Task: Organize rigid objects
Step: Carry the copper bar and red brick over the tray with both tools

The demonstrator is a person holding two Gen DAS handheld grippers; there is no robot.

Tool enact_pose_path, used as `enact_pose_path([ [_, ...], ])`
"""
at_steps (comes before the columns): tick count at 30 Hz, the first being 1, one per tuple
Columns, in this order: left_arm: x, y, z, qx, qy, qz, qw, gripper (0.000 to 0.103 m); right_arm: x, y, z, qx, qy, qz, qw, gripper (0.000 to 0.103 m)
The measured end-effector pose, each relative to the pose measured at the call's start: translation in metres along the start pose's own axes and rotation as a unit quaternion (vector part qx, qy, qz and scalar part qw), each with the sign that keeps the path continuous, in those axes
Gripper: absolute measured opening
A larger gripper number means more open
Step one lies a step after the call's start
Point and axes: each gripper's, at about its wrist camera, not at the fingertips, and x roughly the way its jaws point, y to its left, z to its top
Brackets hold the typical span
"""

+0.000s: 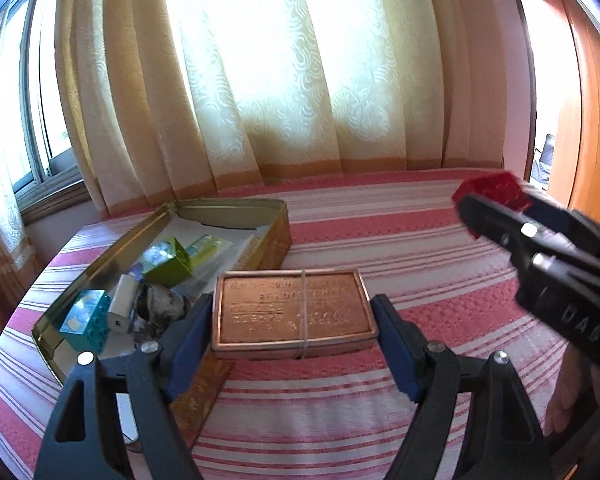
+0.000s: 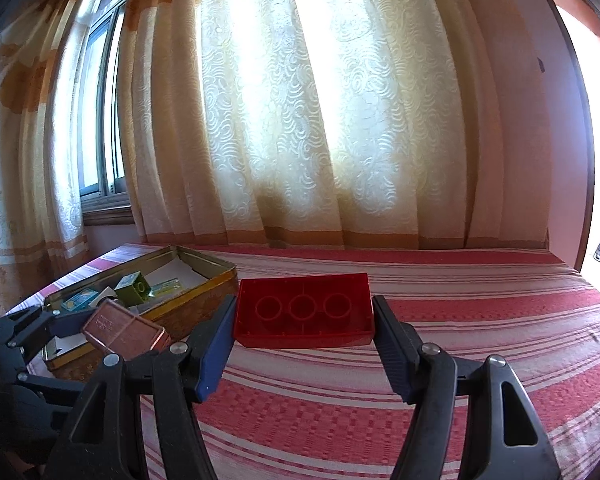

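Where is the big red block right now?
The red block is clamped between the right gripper fingers, hollow side facing the camera, above the striped bedspread, right of the open gold tin.

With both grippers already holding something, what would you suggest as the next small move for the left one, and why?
Probably carry the copper tin a little leftward over the open gold tin and lower it in. The left gripper is clamped on its ends just beside that box's near wall, where blocks already lie, while the right gripper holds the red block apart over the striped bedspread.
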Motion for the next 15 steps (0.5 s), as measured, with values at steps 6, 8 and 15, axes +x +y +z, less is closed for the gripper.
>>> enact_pose_path([
  [6,-0.016,0.035,0.012,-0.018,-0.023,0.017,0.9994,0.078,0.017,0.025,0.011,-0.013,0.027,0.047,0.998,0.067],
  [8,-0.017,0.056,0.018,-0.028,-0.025,0.033,0.9987,0.078,0.024,0.036,0.020,-0.015,0.032,0.066,0.997,0.067],
  [15,-0.006,0.120,0.025,-0.049,-0.004,0.083,0.9953,0.078,0.054,0.089,0.051,-0.039,0.039,0.119,0.991,0.067],
])
